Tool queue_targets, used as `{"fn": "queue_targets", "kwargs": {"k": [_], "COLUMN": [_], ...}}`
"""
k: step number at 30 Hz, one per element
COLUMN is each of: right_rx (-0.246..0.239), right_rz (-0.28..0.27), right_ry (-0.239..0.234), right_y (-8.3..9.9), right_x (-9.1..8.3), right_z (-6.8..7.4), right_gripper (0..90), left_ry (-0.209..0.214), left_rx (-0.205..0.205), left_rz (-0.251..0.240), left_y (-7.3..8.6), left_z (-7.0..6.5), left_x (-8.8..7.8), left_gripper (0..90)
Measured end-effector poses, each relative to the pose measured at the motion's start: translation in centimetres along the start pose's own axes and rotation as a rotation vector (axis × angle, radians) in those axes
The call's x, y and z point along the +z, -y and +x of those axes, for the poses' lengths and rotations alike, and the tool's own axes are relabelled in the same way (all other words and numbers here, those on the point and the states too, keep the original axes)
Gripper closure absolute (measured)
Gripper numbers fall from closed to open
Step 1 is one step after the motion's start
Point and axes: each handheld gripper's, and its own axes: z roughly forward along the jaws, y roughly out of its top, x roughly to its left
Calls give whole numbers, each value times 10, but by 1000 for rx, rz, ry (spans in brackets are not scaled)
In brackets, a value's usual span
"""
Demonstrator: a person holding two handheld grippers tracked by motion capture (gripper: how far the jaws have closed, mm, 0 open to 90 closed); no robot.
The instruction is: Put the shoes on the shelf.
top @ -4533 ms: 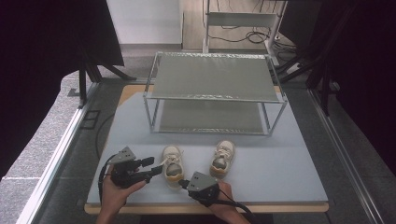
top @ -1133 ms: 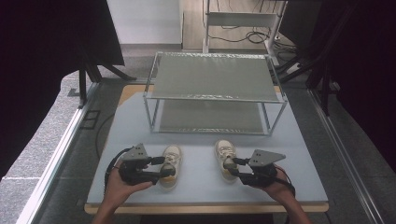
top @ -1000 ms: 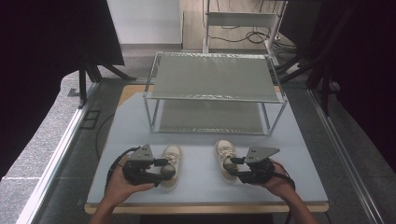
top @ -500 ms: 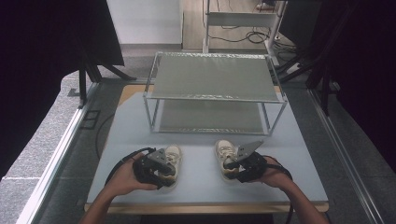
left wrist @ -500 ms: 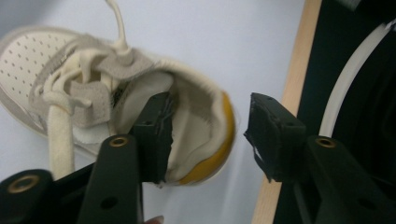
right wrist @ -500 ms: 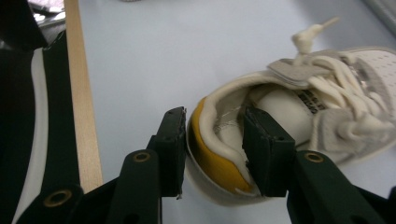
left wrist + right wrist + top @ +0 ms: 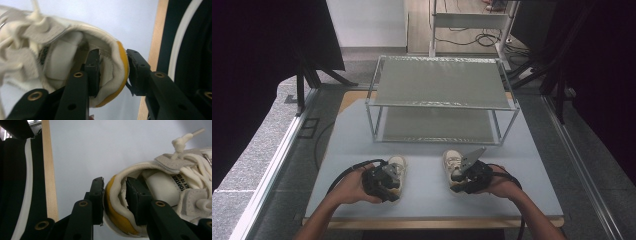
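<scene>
Two cream shoes with yellow heel patches stand side by side near the table's front edge, toes pointing away. The left shoe (image 7: 397, 163) (image 7: 57, 50) has its heel wall between the jaws of my left gripper (image 7: 388, 181) (image 7: 112, 62): one jaw inside the collar, one against the yellow patch. My right gripper (image 7: 460, 176) (image 7: 115, 187) holds the right shoe (image 7: 452, 160) (image 7: 175, 180) the same way. Both pairs of jaws have just been closing and now press on the heels.
A two-tier metal wire rack (image 7: 442, 105) stands at the back of the grey table (image 7: 427, 202), just beyond the shoes. The table's wooden front edge (image 7: 155, 50) lies close behind both grippers. Cables trail from each gripper.
Both hands have moved inward onto the shoes' heels and sunk a little. Each gripper's jaws have closed around a heel wall. The shoes stay where they were.
</scene>
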Motion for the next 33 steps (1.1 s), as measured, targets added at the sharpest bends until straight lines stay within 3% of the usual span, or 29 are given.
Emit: {"fn": "queue_targets", "kwargs": {"k": [2,10,11,23,33], "right_rx": [-2,-6,-13,-47,-76], "right_rz": [2,10,13,17,22], "right_ry": [-9,-12,-3,12,56], "right_y": [-1,-3,-4,-14,-29], "right_x": [0,1,1,-11,-16], "right_z": [0,2,3,7,-1], "right_gripper": [695,722,724,725,724], "left_ry": [26,22,12,-54,-74], "left_rx": [22,61,78,125,165], "left_rz": [19,37,36,-7,-26], "left_y": [-3,-7,-8,-22,-47], "left_z": [1,-2,-2,-6,7], "left_x": [1,2,1,-11,-13], "left_gripper": [713,749,748,747,747]}}
